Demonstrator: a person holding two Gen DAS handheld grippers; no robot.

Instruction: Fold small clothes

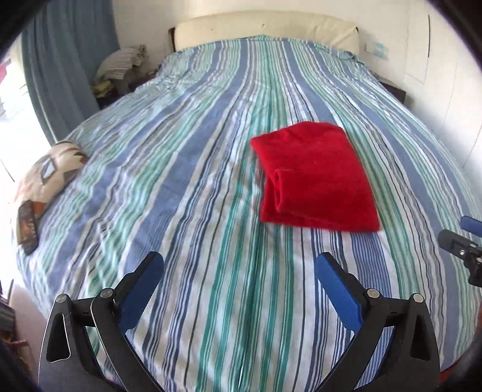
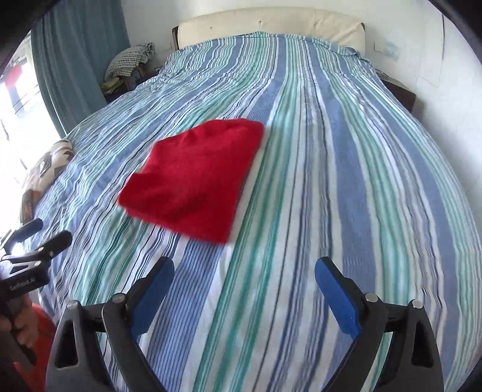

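A red garment point(image 1: 316, 178) lies folded into a compact rectangle on the striped bed cover point(image 1: 186, 169). It also shows in the right wrist view point(image 2: 195, 178). My left gripper point(image 1: 239, 265) is open and empty, hovering above the cover, short of the garment and to its left. My right gripper point(image 2: 244, 271) is open and empty, short of the garment and to its right. The right gripper's fingers point(image 1: 458, 238) show at the right edge of the left wrist view. The left gripper point(image 2: 39, 235) shows at the left edge of the right wrist view.
A patterned cushion point(image 1: 51, 172) lies at the bed's left edge. A cream headboard point(image 1: 265, 27) stands at the far end. A pile of clothes point(image 1: 120, 66) sits beside the bed at far left, next to a blue curtain point(image 1: 66, 60). A white wall point(image 2: 452, 90) runs along the right.
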